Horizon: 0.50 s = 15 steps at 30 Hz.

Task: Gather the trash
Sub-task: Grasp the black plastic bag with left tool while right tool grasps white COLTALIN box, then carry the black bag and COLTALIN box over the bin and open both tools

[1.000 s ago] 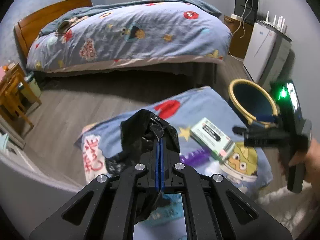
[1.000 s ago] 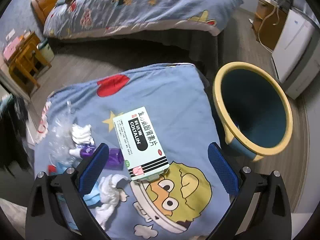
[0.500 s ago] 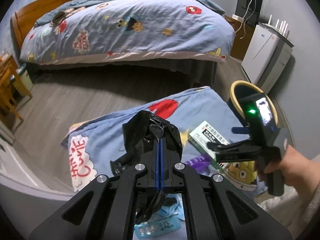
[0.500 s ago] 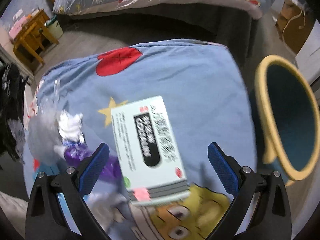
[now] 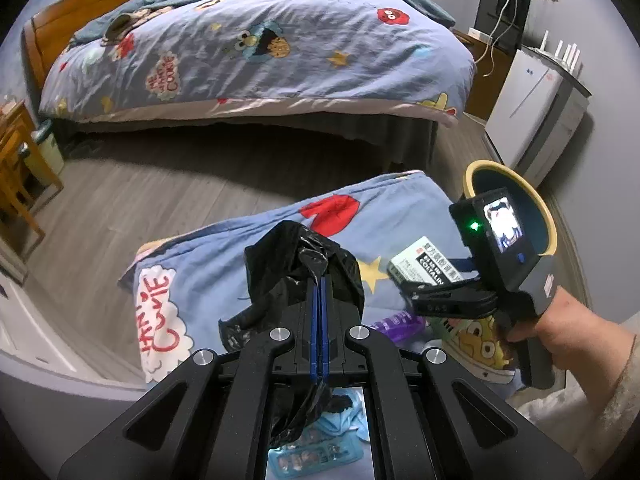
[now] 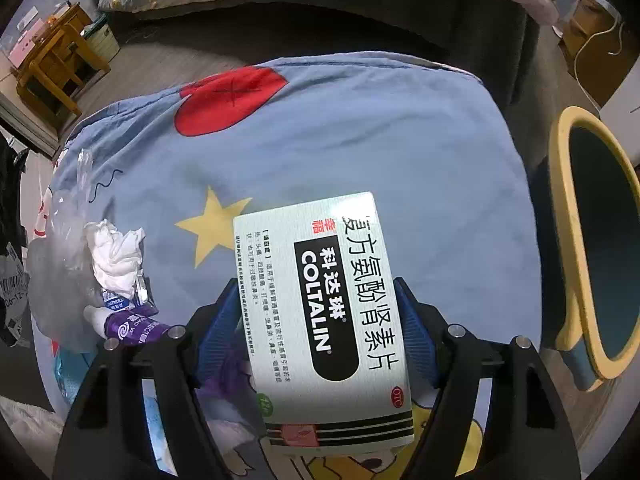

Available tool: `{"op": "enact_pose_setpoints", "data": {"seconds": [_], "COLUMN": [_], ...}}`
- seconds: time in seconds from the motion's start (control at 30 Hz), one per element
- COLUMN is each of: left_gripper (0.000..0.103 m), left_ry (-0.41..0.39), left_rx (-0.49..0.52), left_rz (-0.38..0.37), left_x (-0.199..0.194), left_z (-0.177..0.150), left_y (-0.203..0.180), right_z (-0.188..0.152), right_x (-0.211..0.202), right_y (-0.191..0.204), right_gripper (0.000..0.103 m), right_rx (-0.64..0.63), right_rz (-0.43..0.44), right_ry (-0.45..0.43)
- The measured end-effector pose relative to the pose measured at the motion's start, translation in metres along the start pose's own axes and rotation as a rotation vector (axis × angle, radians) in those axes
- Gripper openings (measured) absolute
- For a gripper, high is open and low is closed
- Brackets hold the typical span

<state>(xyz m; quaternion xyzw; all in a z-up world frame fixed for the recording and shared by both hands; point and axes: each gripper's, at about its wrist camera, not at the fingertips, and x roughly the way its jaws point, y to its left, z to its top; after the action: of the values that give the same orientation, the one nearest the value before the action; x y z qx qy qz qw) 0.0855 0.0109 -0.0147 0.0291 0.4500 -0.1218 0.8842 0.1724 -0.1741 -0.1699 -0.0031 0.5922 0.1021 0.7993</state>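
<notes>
The left gripper (image 5: pixel 319 292) has its blue fingers (image 5: pixel 315 320) pressed flat together on a crumpled black bag (image 5: pixel 296 268), which bunches up beyond the tips and trails down between the arms. The right gripper (image 6: pixel 318 320) has its fingers (image 6: pixel 412 336) on either side of a white medicine box (image 6: pixel 324 320), touching its long edges; the box sits on a blue cartoon-print blanket (image 6: pixel 360 152). Measured from that box: a crumpled tissue (image 6: pixel 114 256) and a purple tube (image 6: pixel 132 328) lie to its left on the blanket, with clear plastic wrap (image 6: pixel 60 280) further left. A yellow-rimmed bin (image 6: pixel 592 240) stands to the box's right, just off the blanket's edge. A bed (image 5: pixel 260 48) stands beyond, across the wooden floor (image 5: pixel 140 192).
</notes>
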Motion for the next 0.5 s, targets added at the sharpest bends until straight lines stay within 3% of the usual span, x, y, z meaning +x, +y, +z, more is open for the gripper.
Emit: {"op": "enact_pose_setpoints", "data": {"seconds": [0.27,0.5], "left_gripper": [0.002,0.002], "left_ry": [-0.003,-0.016], "left_rx": [0.007,0.024], "left_rz": [0.008,0.004], "left_x": [0.001,0.000], "left_z": [0.002,0.007], "left_y": [-0.001,-0.009], "right_z": [-0.002,0.004], "right_x": [-0.043,-0.124], "right_y": [-0.009,-0.020], "right_gripper": [0.073,0.073], "right_rx": [0.037,0.033], "right_rz": [0.013,0.067], "right_ry": [-0.089,-0.227]}}
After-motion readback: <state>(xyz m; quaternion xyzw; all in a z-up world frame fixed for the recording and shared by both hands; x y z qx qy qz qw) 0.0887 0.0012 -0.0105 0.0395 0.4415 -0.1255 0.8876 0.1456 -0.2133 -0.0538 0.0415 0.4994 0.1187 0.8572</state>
